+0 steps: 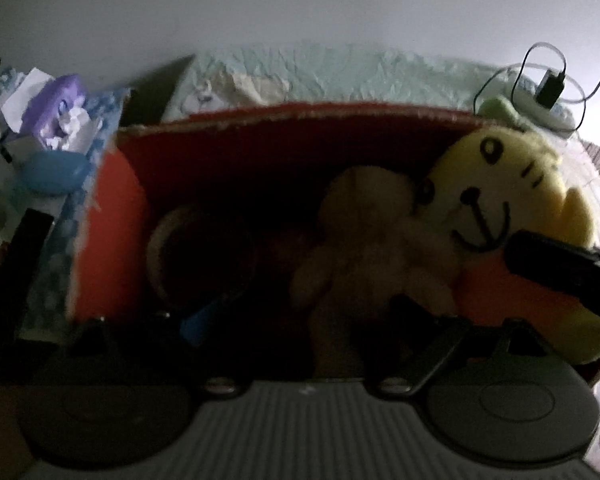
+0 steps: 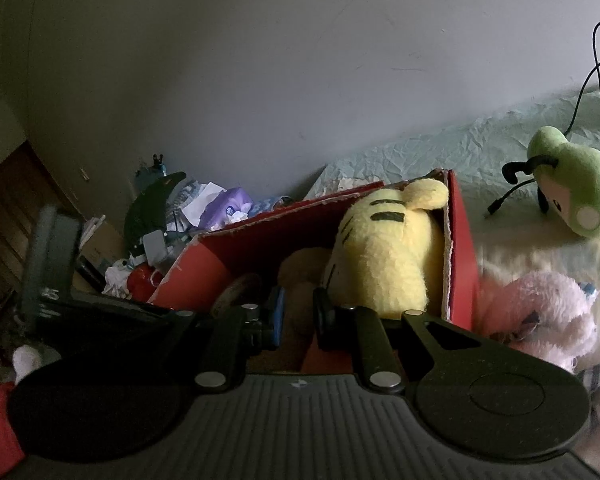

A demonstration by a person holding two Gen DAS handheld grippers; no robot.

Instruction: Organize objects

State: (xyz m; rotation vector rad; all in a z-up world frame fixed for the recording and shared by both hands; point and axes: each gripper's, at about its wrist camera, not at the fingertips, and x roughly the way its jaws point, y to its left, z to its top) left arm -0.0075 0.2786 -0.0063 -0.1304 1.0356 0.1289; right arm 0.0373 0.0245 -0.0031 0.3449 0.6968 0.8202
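A red cardboard box (image 1: pixel 260 148) (image 2: pixel 460 240) lies open on the bed. Inside it a yellow tiger plush (image 1: pixel 500 184) (image 2: pixel 384 248) leans on the right wall, beside a brown teddy bear (image 1: pixel 360 240) (image 2: pixel 300 268) and a tape roll (image 1: pixel 160 248) (image 2: pixel 236 288). My left gripper (image 1: pixel 308 324) hangs open over the box, its fingers apart on either side of the teddy's legs. My right gripper (image 2: pixel 300 316) is at the box's near edge with its fingers a narrow gap apart and brown fur showing through; whether they pinch anything is unclear. A black finger (image 1: pixel 560 268) of it crosses the tiger's neck.
A green plush (image 2: pixel 572 196) and a pink plush (image 2: pixel 540 312) lie on the pale green bedspread (image 2: pixel 400 152) right of the box. A charger and cable (image 1: pixel 552 84) lie at the far right. Left of the box is a cluttered pile with a purple tissue pack (image 1: pixel 56 104) (image 2: pixel 228 204).
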